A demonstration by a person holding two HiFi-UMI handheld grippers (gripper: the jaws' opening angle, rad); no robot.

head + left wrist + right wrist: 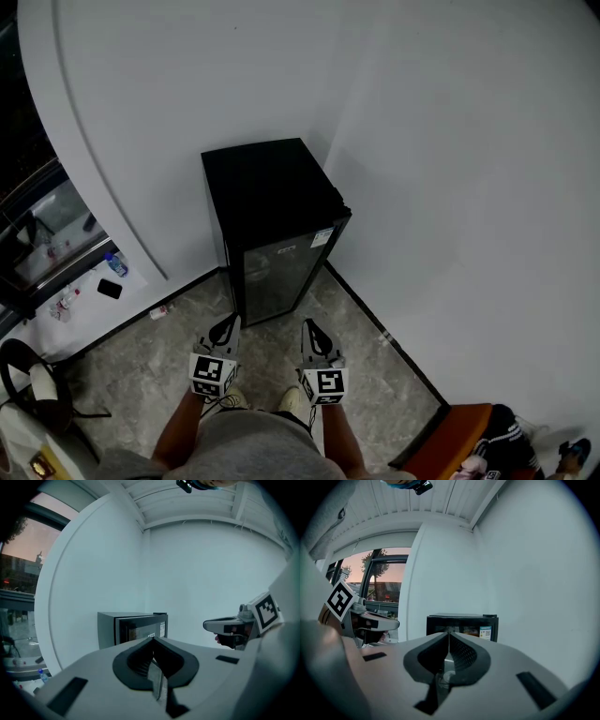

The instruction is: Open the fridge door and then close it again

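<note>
A small black fridge (pixel 272 225) with a glass door stands shut in the corner between the curved white wall and the flat wall on the right. It also shows ahead in the left gripper view (pixel 133 627) and the right gripper view (pixel 461 623). My left gripper (pixel 225 328) and right gripper (pixel 312 330) hang side by side over the floor, short of the door, both pointing at it. Both are shut with nothing between the jaws. In its own view the left gripper (pixel 152 639) tips meet, as do the right gripper (pixel 449 633) tips.
A white ledge (pixel 84 300) at the left carries a bottle (pixel 115 264) and a black phone (pixel 110 289). A dark chair (pixel 28 384) stands at the lower left, an orange seat (pixel 450 441) at the lower right. Grey stone floor (pixel 375 375) lies before the fridge.
</note>
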